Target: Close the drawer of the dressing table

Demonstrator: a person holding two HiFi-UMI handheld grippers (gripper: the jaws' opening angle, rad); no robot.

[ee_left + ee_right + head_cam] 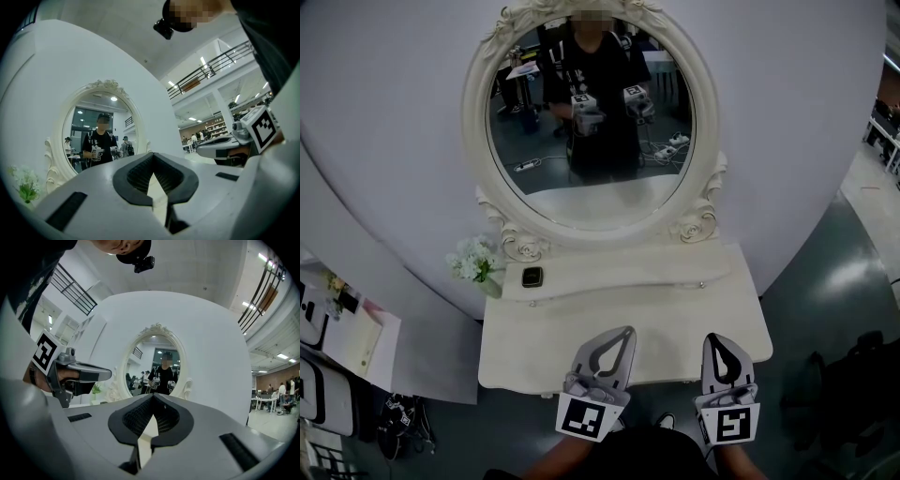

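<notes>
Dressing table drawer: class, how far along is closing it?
Done: unclear; from above, whether the drawer sits flush cannot be told. In hand: nothing; the left gripper and right gripper, both shut, empty, hover over the front of the dressing table. Left: probably pushing the drawer home.

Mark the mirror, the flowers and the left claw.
mirror (591, 127), head view, middle of the glass.
flowers (471, 259), head view, the white blooms.
left claw (627, 331), head view, where its two tips meet.

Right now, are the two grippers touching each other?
Apart. The head view shows a clear strip of bare dressing table top between the left gripper and the right gripper.
</notes>
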